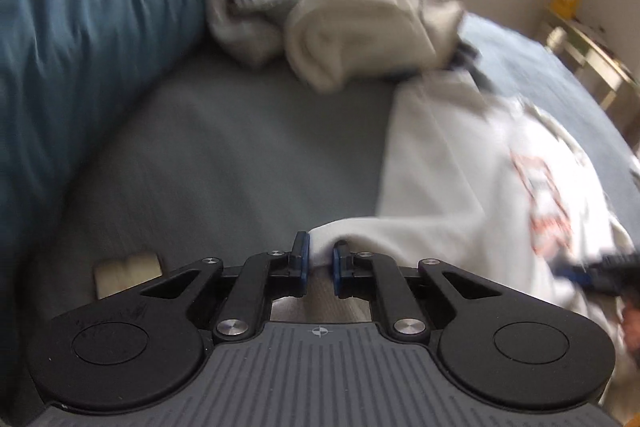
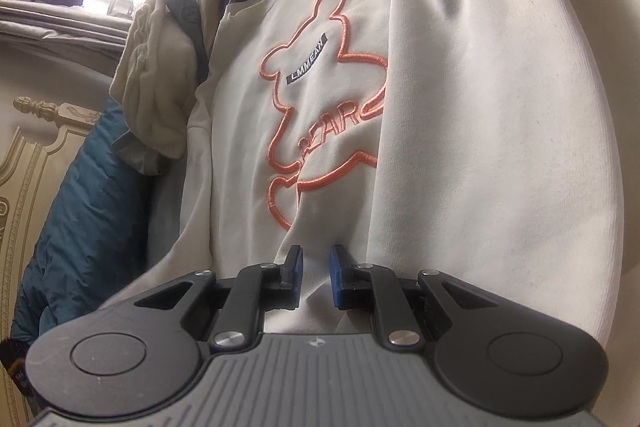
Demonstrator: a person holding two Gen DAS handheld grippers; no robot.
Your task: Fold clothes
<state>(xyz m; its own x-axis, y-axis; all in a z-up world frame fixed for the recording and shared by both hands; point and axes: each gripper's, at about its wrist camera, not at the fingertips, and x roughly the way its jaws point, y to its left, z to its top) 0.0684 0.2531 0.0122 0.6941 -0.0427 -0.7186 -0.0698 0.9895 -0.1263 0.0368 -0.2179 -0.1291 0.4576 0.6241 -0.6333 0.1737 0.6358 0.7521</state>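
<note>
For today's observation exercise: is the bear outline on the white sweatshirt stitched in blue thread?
No, the bear outline on the white sweatshirt is stitched in orange-pink thread.

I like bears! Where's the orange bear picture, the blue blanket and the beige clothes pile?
Orange embroidered bear outline [image 2: 320, 99]: right wrist view, its chest.
Blue quilted blanket [image 1: 92, 39]: left wrist view, its middle.
Beige crumpled clothes pile [image 1: 356, 23]: left wrist view, top fold.

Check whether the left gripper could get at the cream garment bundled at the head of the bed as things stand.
Probably not right now: the left gripper is shut on an edge of the white bear sweatshirt. The grey sheet up to the cream garment looks unobstructed, so letting go first should free it.
</note>
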